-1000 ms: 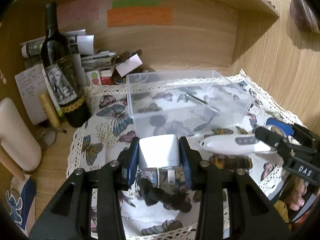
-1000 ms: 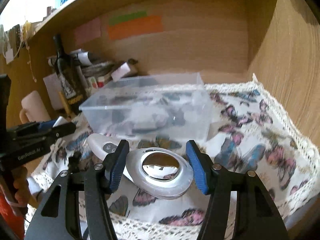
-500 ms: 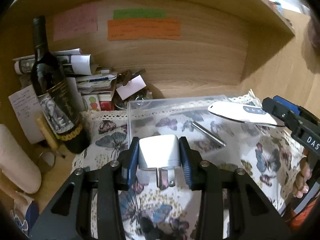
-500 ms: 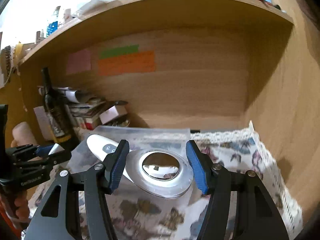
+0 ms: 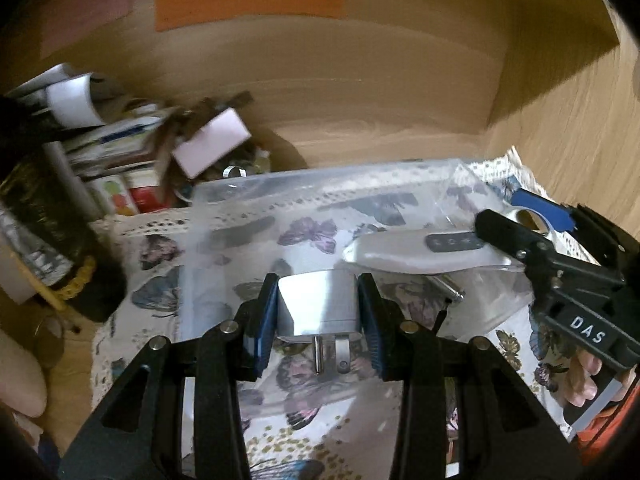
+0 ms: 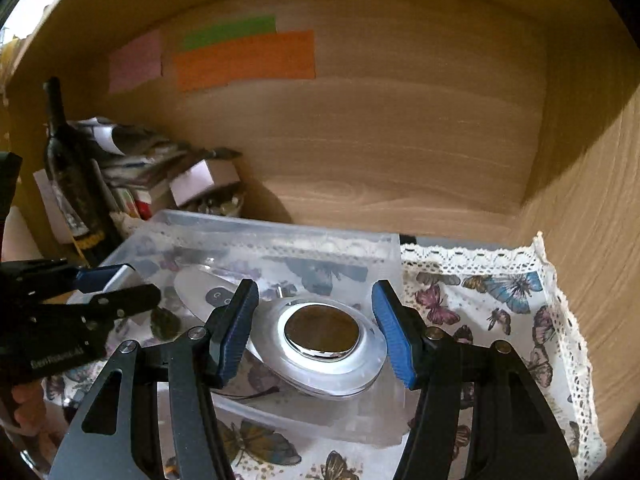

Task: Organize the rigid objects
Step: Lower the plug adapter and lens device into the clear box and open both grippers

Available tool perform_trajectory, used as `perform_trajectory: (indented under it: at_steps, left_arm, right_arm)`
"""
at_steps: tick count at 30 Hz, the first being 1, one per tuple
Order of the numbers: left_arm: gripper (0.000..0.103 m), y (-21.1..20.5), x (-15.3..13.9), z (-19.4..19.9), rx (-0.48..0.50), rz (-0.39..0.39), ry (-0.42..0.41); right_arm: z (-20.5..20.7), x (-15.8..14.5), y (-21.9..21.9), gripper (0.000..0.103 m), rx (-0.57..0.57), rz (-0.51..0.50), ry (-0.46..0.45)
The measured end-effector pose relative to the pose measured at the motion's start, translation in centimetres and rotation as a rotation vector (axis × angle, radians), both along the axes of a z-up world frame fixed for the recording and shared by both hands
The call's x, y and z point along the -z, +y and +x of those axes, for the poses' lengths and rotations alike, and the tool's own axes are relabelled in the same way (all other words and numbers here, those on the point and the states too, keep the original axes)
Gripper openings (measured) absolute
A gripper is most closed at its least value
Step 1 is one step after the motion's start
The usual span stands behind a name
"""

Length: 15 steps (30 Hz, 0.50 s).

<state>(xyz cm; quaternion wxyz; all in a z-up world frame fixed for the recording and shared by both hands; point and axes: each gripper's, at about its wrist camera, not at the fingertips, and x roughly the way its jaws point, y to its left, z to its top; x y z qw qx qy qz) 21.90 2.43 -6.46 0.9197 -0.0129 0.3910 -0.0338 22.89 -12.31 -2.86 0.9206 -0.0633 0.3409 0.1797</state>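
My left gripper is shut on a white plug adapter, prongs toward the camera, held over the clear plastic box. My right gripper has wide jaws; the white handheld device with a round metal disc lies between them, inside the box, with gaps to both pads. In the left wrist view the device extends left from the right gripper over the box. A metal rod lies in the box.
A wine bottle stands at the left by stacked papers and small boxes. A butterfly cloth with a lace edge covers the shelf. Wooden walls close the back and right. Coloured notes hang on the back wall.
Both grippers moved forward and down over the box. The right gripper's jaws spread apart and the white device now rests inside the box. The left gripper still holds the adapter.
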Motion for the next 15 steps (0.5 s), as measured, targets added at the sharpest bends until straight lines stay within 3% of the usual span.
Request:
perform_trajectory:
  at_steps: [8,11,15]
  left_arm:
    - [0.039,-1.2,1.2,1.3,0.029,0.027,0.029]
    - [0.039,-1.5,1.2,1.4,0.028,0.049,0.023]
    - [0.050,-1.4,0.8,1.0,0.025,0.051,0.010]
  right_arm:
    - [1.2,2.1,0.8,0.056,-0.022,-0.047,0.054]
    - [0.9,2.3,1.3,0.056,-0.028,-0.087,0.024]
    - [0.9,2.4,1.2,0.056,-0.050,-0.072,0.040]
